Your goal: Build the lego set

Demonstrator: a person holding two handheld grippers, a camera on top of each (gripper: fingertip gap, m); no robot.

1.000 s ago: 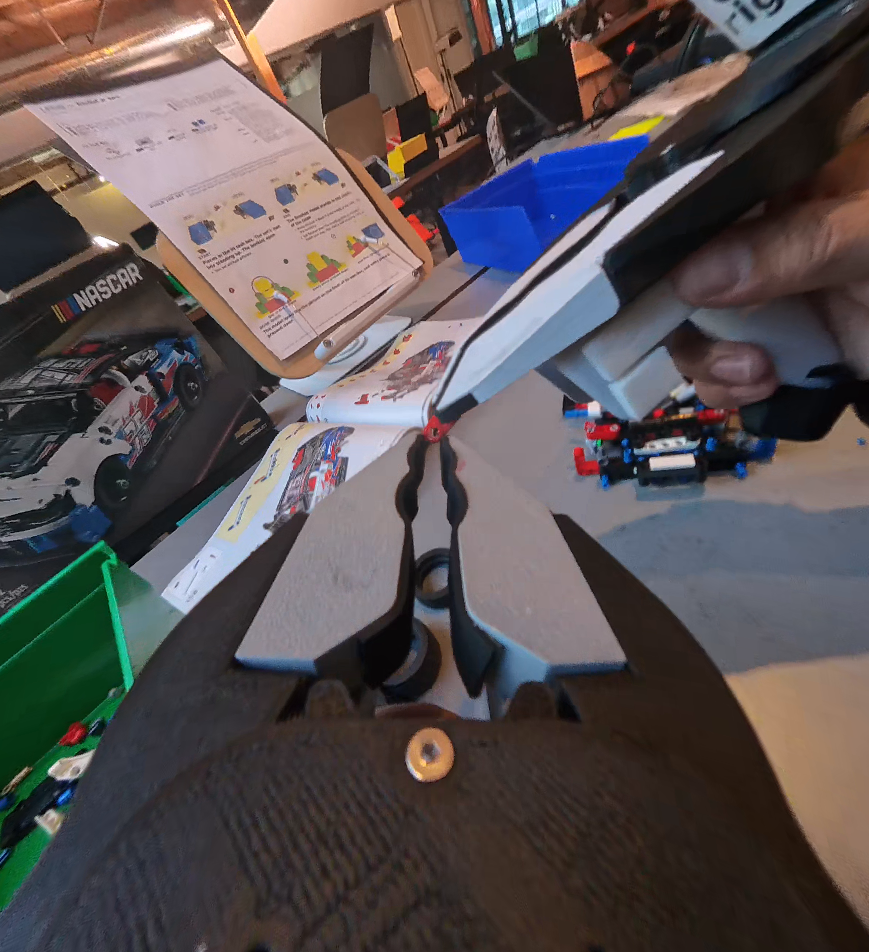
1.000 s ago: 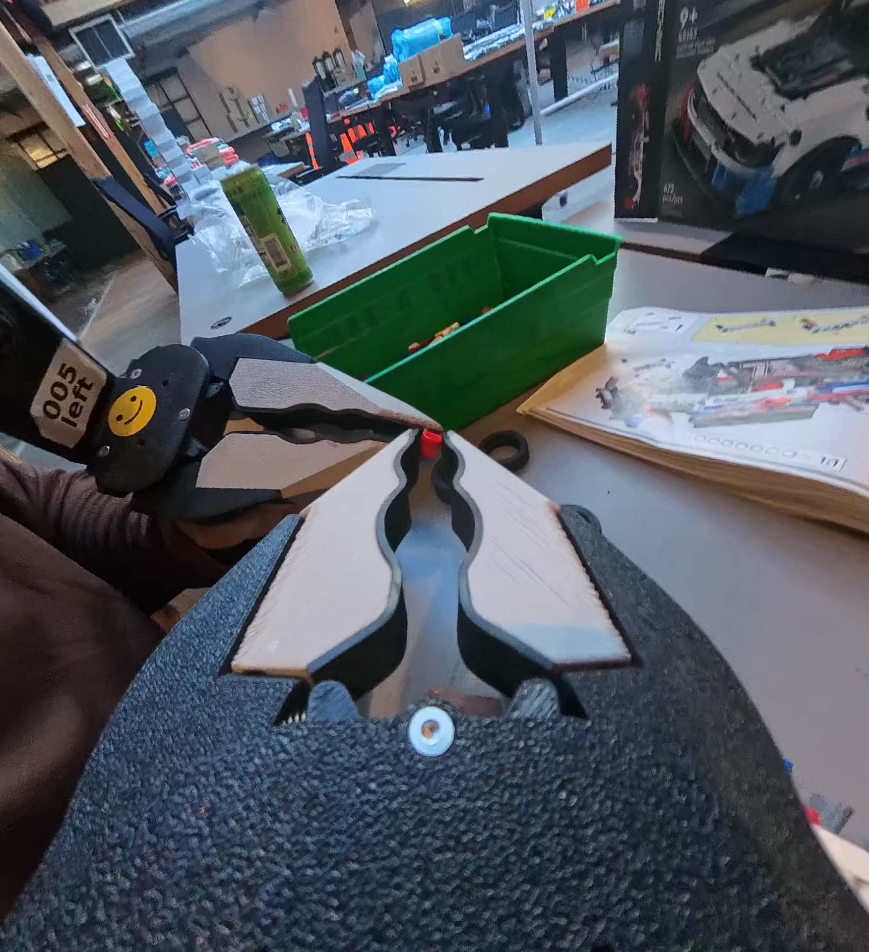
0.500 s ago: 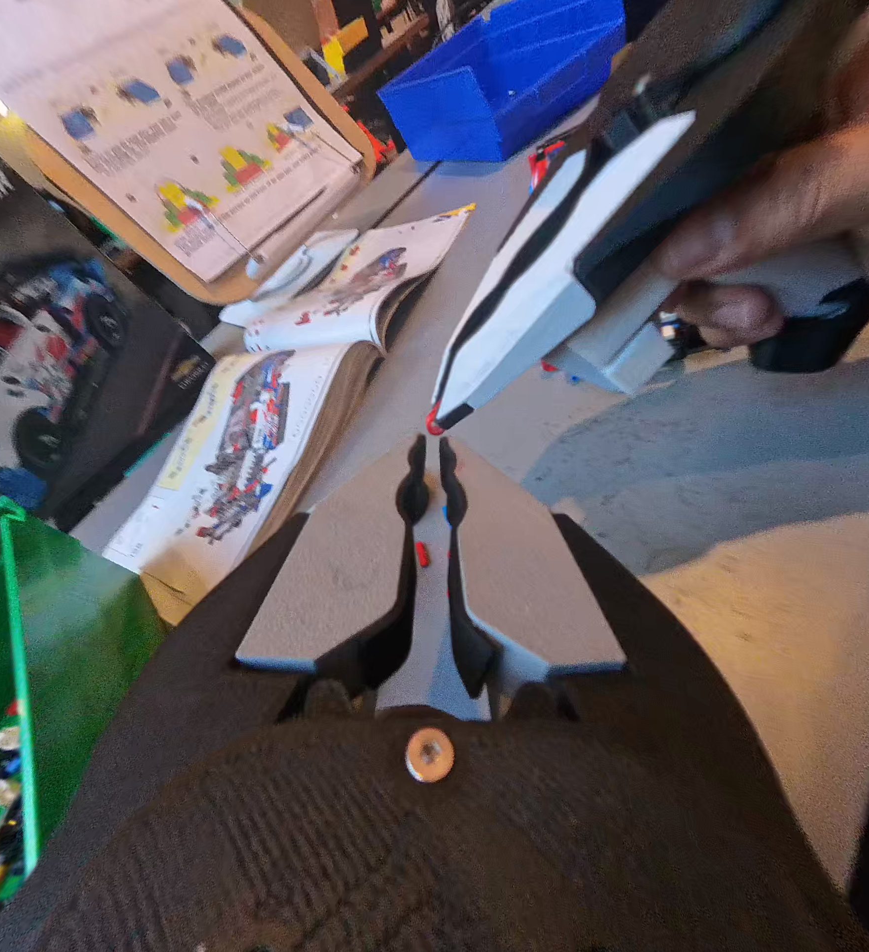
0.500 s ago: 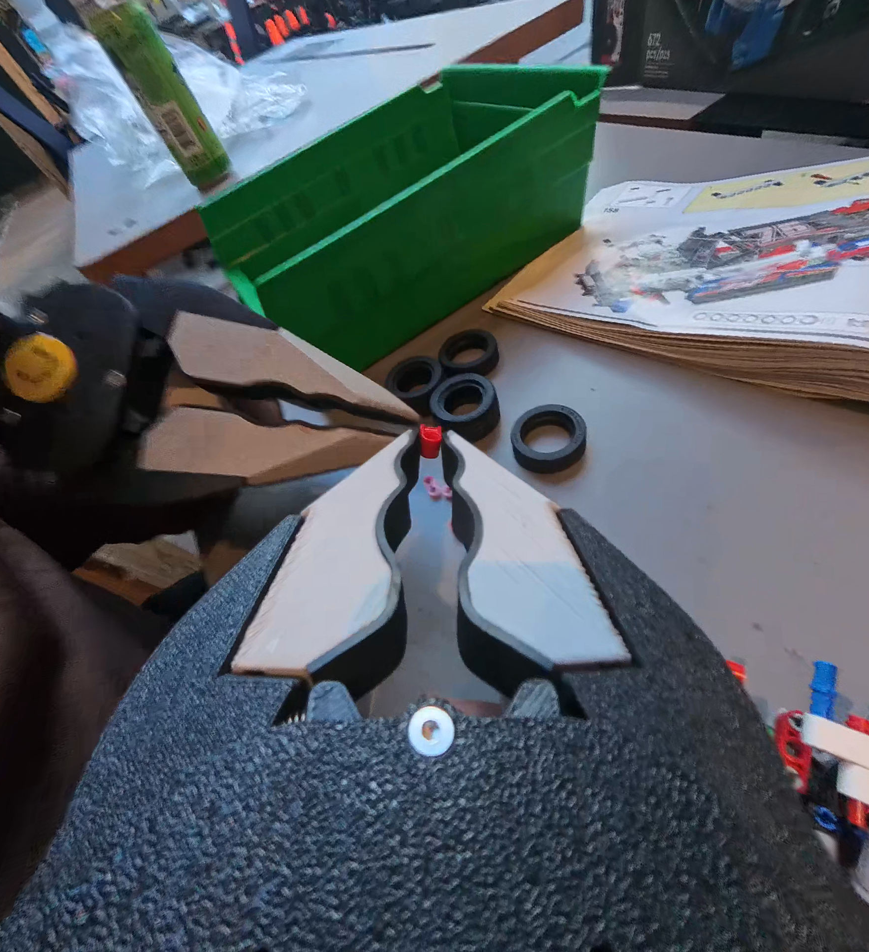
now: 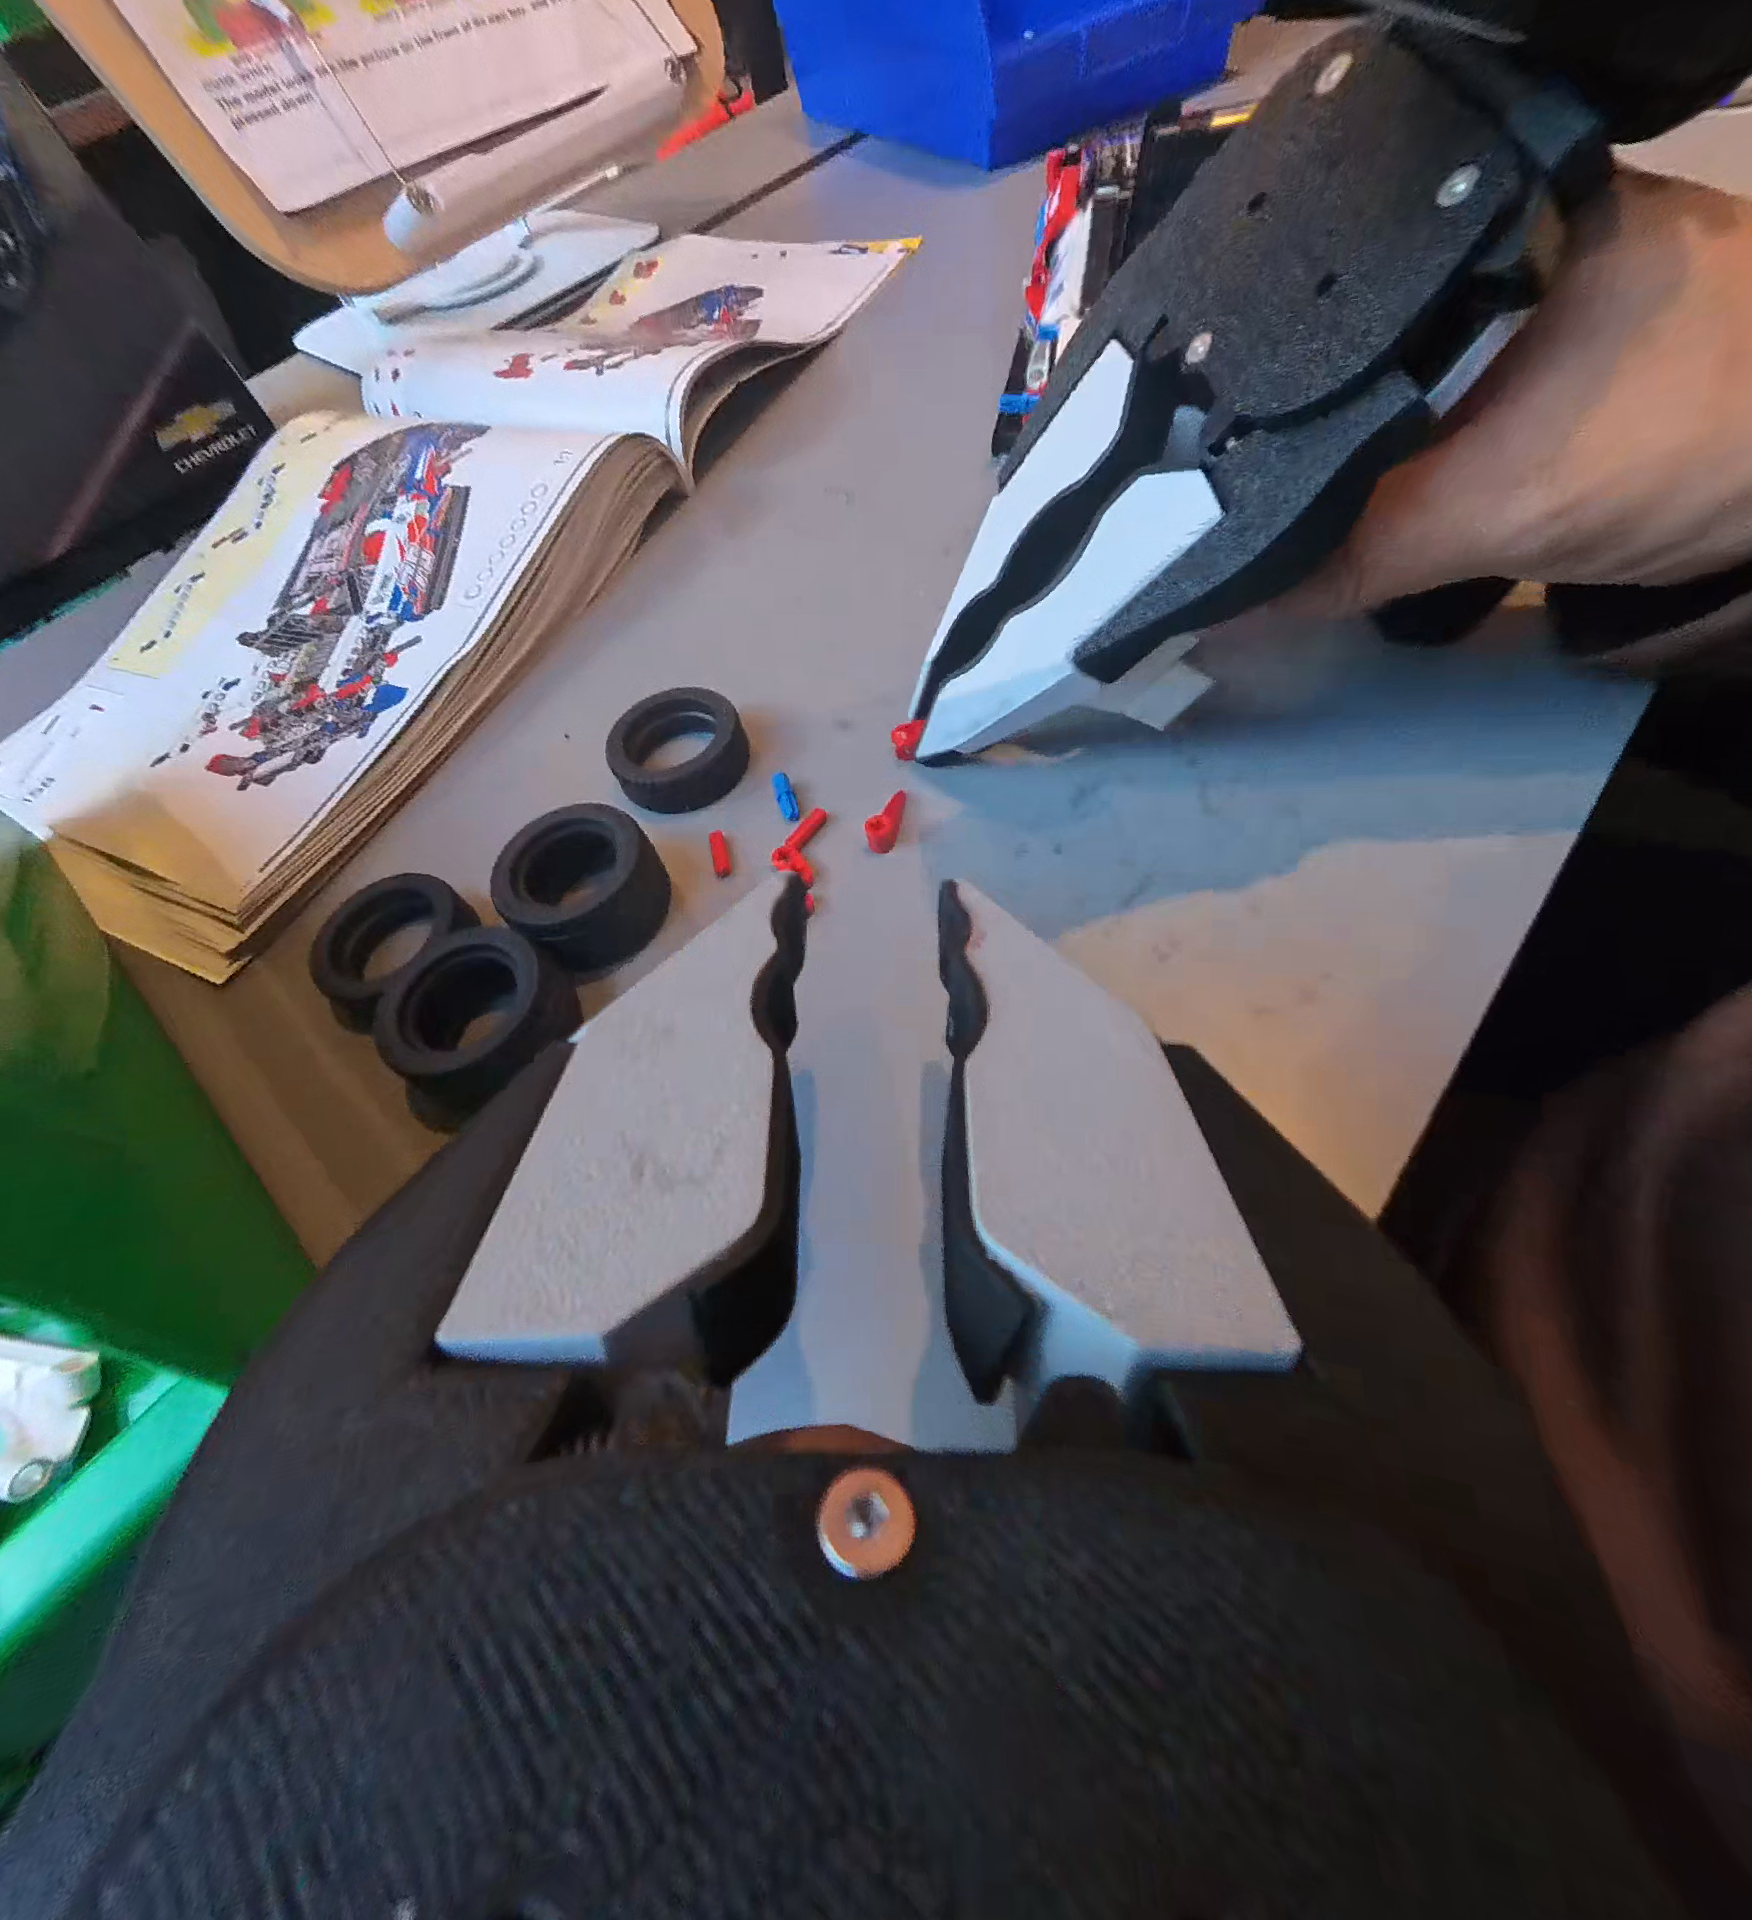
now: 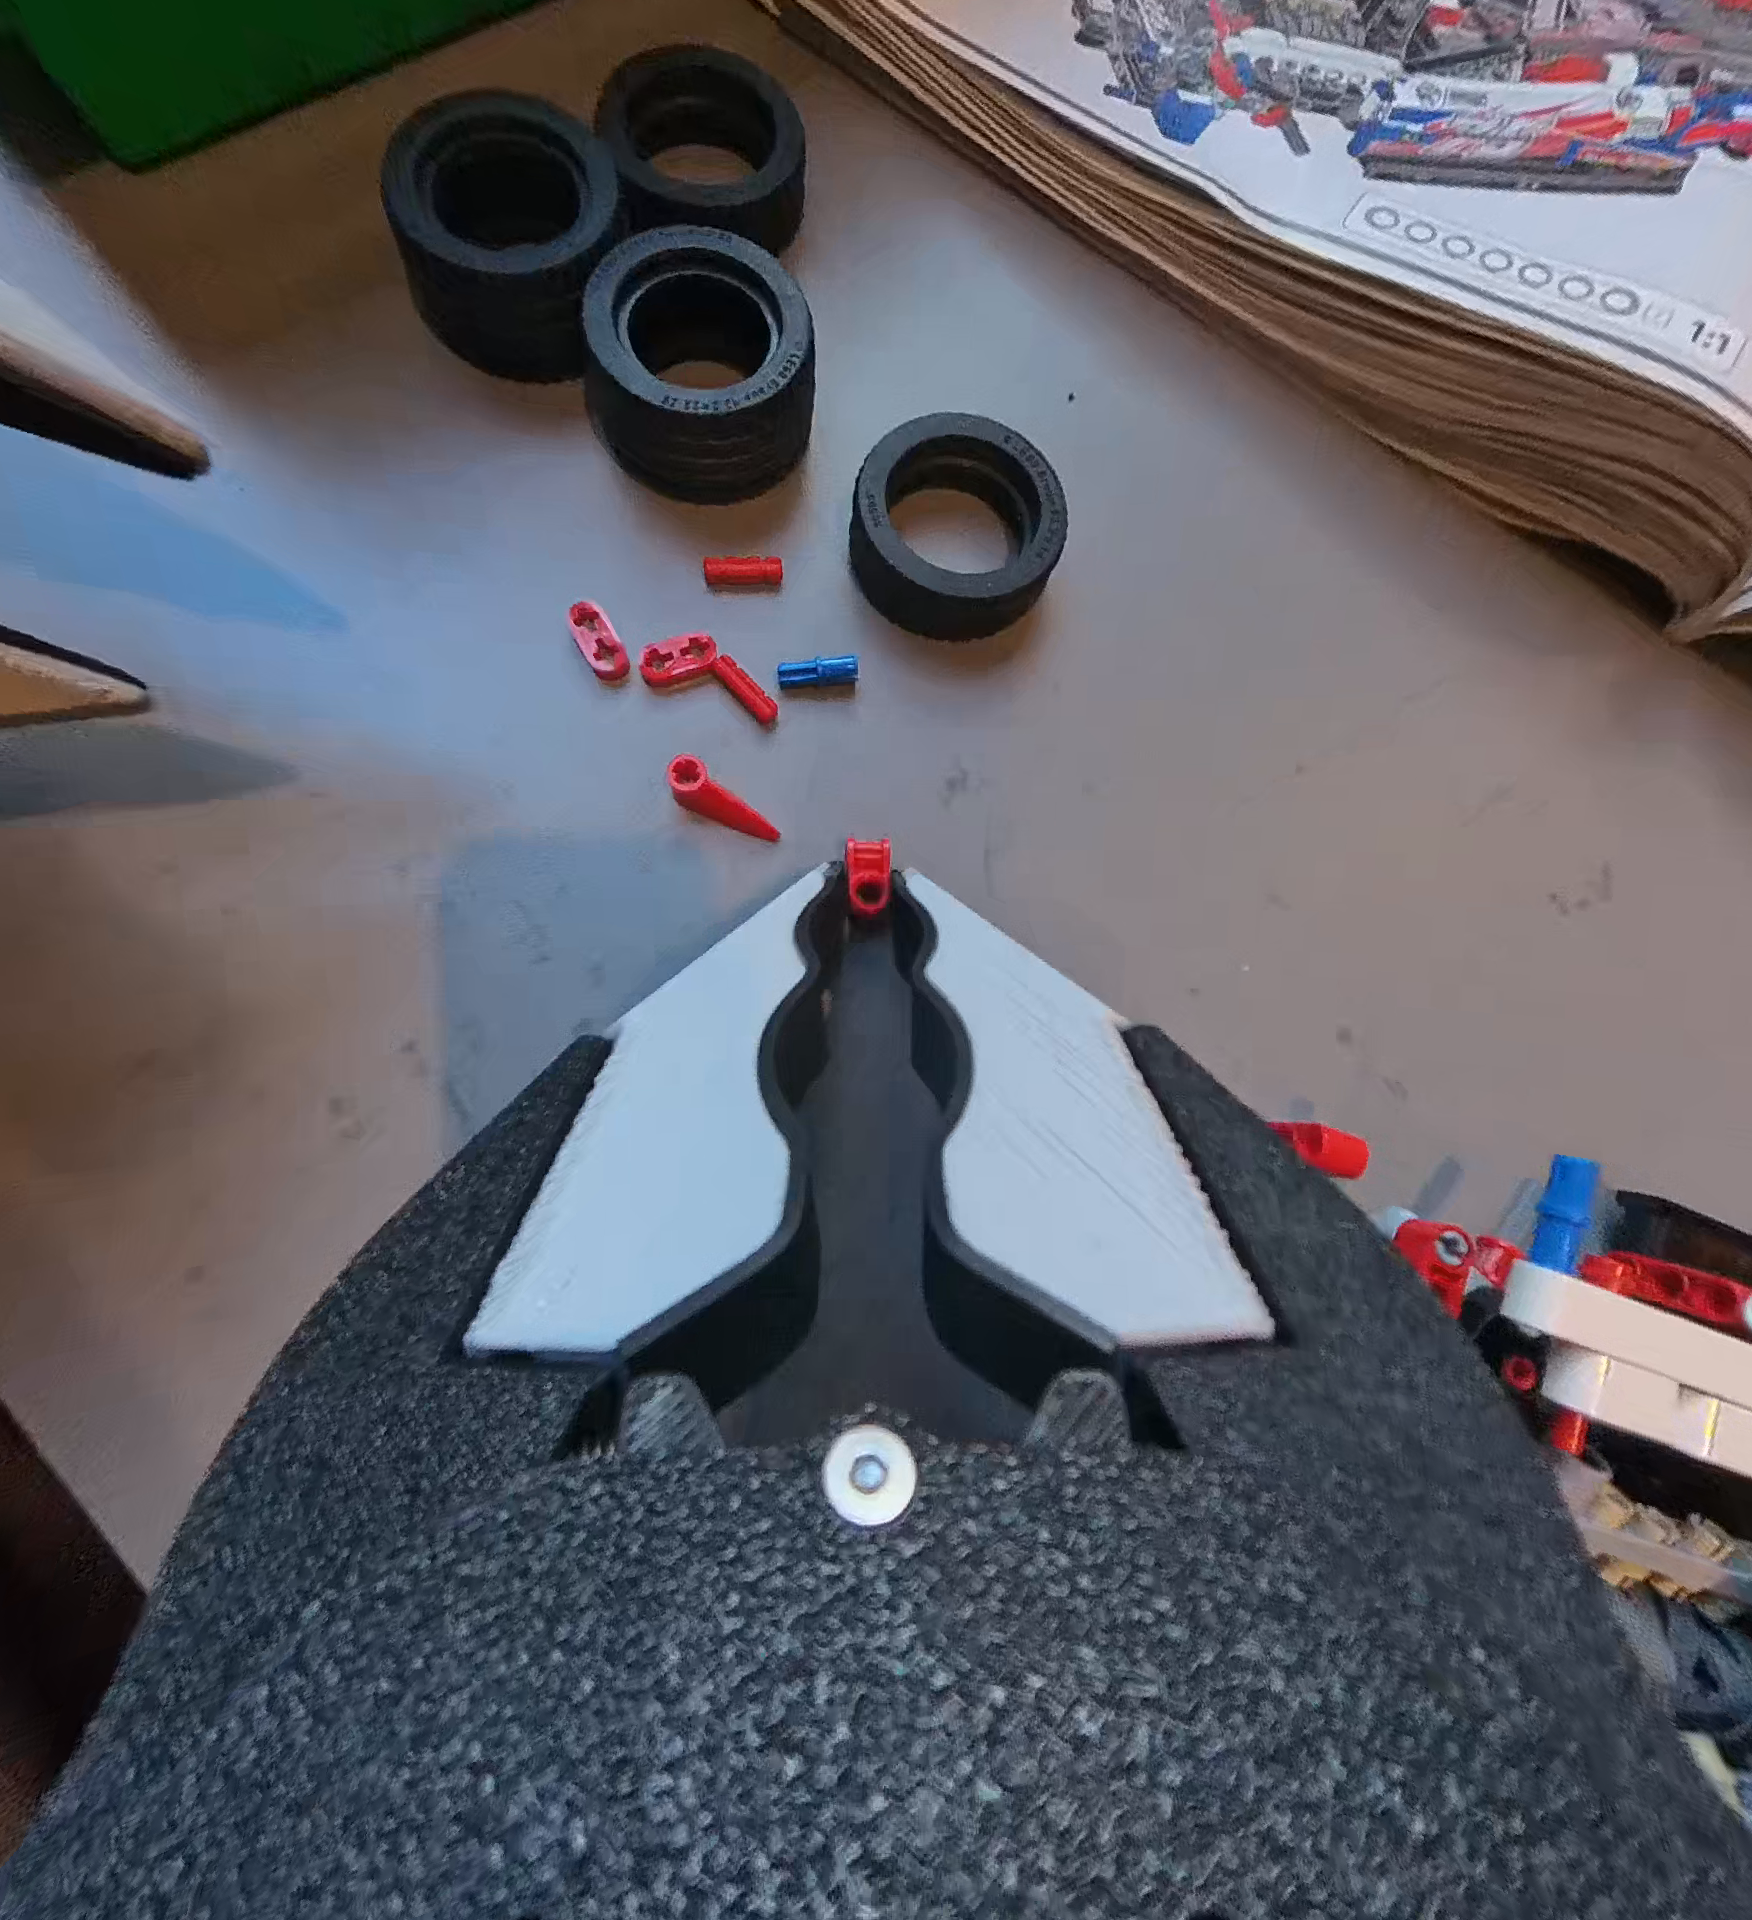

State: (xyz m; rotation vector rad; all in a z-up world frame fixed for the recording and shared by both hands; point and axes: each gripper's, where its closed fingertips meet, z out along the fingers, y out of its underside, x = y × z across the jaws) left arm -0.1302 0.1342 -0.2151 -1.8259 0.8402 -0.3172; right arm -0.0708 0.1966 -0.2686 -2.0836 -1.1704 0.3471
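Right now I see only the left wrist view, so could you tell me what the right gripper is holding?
Observer: The right gripper is shut on a small red connector with a round hole, pinched at the very tips.
Operator: Thank you. Which loose parts can I not make out?
Observer: Two flat red links: one lies alone, the other touches a red pin.
Operator: And where is the model, please?
Observer: The model sits just right of the right gripper, with a blue pin sticking up from it.
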